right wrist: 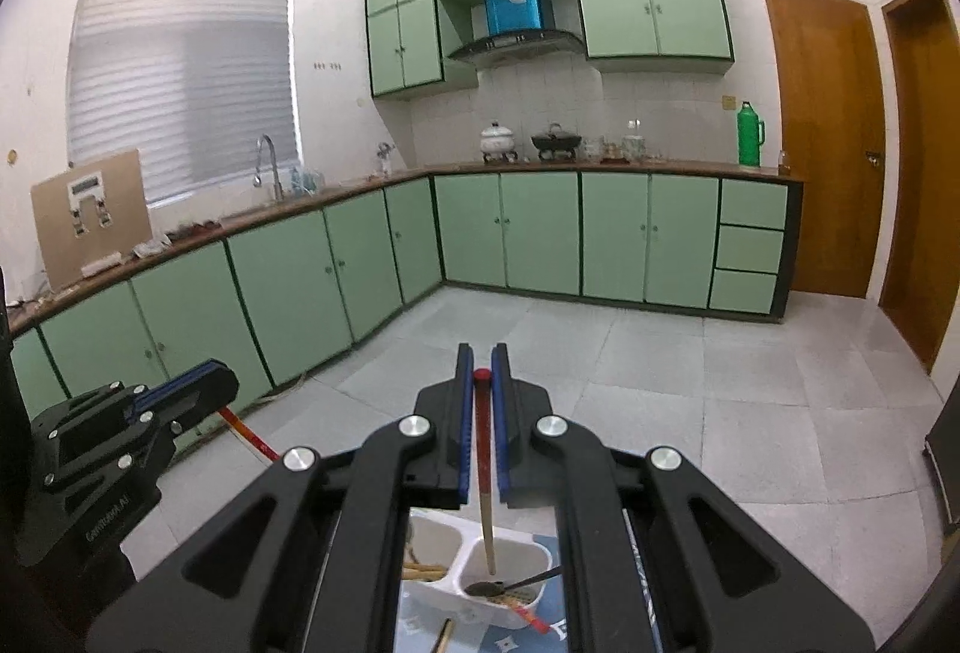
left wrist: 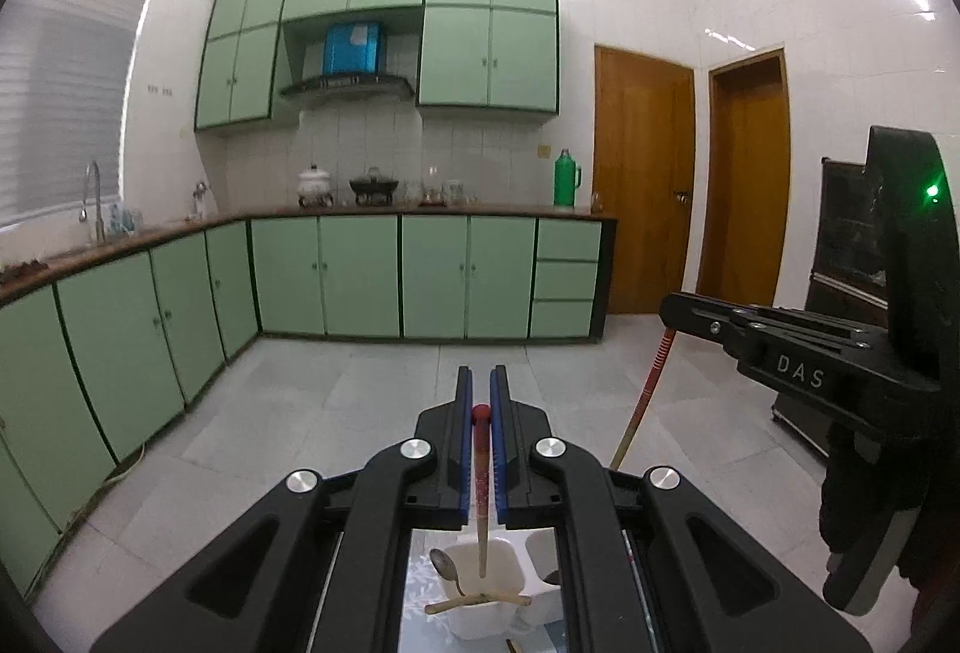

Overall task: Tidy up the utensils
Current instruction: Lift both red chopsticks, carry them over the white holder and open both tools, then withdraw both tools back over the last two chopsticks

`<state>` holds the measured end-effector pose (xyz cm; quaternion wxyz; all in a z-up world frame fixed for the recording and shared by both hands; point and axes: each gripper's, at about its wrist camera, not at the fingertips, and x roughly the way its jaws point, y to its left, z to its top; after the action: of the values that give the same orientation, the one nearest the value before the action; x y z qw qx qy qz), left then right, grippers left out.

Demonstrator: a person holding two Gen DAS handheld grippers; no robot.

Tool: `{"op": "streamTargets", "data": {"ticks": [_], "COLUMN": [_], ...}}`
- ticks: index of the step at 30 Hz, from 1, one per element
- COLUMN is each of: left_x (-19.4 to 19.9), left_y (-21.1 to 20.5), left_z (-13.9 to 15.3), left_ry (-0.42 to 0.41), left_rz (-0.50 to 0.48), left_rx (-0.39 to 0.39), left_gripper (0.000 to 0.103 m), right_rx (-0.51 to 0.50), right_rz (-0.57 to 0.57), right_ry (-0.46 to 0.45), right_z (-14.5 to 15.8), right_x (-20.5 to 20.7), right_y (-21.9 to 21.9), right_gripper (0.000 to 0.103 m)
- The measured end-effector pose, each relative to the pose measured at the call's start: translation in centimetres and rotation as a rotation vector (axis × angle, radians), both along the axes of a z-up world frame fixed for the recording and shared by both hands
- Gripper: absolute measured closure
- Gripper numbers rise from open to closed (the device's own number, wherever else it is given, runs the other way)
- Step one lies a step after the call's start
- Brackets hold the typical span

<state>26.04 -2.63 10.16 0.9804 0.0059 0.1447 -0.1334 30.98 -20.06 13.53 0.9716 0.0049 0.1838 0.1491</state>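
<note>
Left wrist view: left gripper (left wrist: 481, 401) clamped on a red-topped chopstick (left wrist: 481, 479), tip hanging over a white container (left wrist: 480, 611) holding a spoon (left wrist: 447, 569). Right wrist view: right gripper (right wrist: 481, 371) clamped on a second chopstick (right wrist: 483, 473), tip inside the divided white holder (right wrist: 510, 563) among other utensils.

white holder (left wrist: 480, 608) mostly hidden by fingers (left wrist: 463, 449), cut off at bottom edge; spoon (right wrist: 487, 588) bowl blurred; far worktop (right wrist: 600, 167) items too small to tell.
</note>
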Motion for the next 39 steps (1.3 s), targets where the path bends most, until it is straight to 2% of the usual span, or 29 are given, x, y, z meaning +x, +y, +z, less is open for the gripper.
{"op": "streamTargets", "data": {"ticks": [7,11,12,15,18,19,25,32,39], "left_x": [2.9,2.4,2.1,0.9,-0.8,-1.3,-5.8,-10.5,-13.4], "left_y": [-0.8,-0.5,-0.5,-0.2,0.6,0.8,2.5,2.7,2.5], "left_z": [-2.9,-3.1,-2.9,-2.3,-1.8,-1.8,-3.0,-8.6,-16.0], "left_ry": [0.078,0.079,0.075,0.065,0.045,0.042,0.044,0.128,0.254], "left_rz": [-0.017,-0.026,-0.026,-0.022,-0.013,-0.012,0.006,0.011,0.032], "left_rx": [0.004,-0.002,0.003,-0.002,-0.019,-0.023,-0.052,-0.013,0.014], "left_gripper": [0.097,0.091,0.090,0.083,0.063,0.056,0.046,0.039,0.031], "right_rx": [-0.003,-0.005,-0.005,-0.013,-0.023,-0.018,-0.004,-0.008,-0.001], "right_rz": [-0.009,-0.024,-0.027,-0.041,-0.060,-0.066,-0.084,-0.103,-0.117], "right_ry": [0.080,0.089,0.087,0.062,0.030,0.014,-0.035,0.007,0.175], "right_z": [-3.8,-4.5,-4.5,-3.9,-3.6,-3.4,-4.2,-9.4,-17.2], "right_x": [2.2,1.9,1.6,0.2,-1.5,-2.6,-8.2,-14.7,-18.3], "right_y": [-0.2,-0.2,-0.1,-0.4,-1.0,-1.3,-3.1,-3.7,-1.8], "right_gripper": [0.095,0.075,0.074,0.070,0.055,0.055,0.040,0.020,0.008]}}
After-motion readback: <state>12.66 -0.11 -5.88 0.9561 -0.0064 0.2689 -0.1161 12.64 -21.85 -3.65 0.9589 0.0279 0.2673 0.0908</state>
